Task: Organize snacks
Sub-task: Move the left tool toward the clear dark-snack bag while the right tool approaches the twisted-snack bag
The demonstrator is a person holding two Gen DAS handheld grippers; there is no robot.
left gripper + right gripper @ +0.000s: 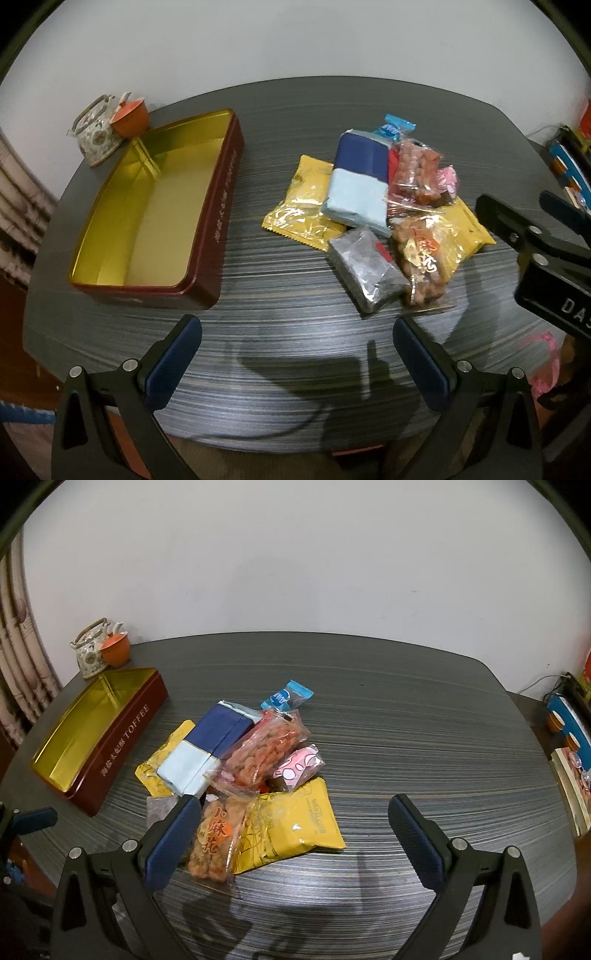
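An open dark red toffee tin (207,236) with a bare gold inside stands at the table's left; it also shows in the right wrist view (122,738). A pile of snack packets lies to its right: a blue-and-pale-blue pack (358,184) (207,749), yellow packets (301,206) (299,827), clear bags of fried snacks (417,173) (216,845), a grey packet (365,269), a pink one (297,770), a small blue candy (286,696). My left gripper (297,347) is open and empty, above the table's near edge. My right gripper (293,827) is open and empty, over the pile's near end; it shows at the right in the left wrist view (524,214).
A patterned teapot (96,133) and an orange cup (129,116) stand at the table's far left corner behind the tin. A white wall runs behind the table (424,738). Books and boxes (569,753) sit off the right edge.
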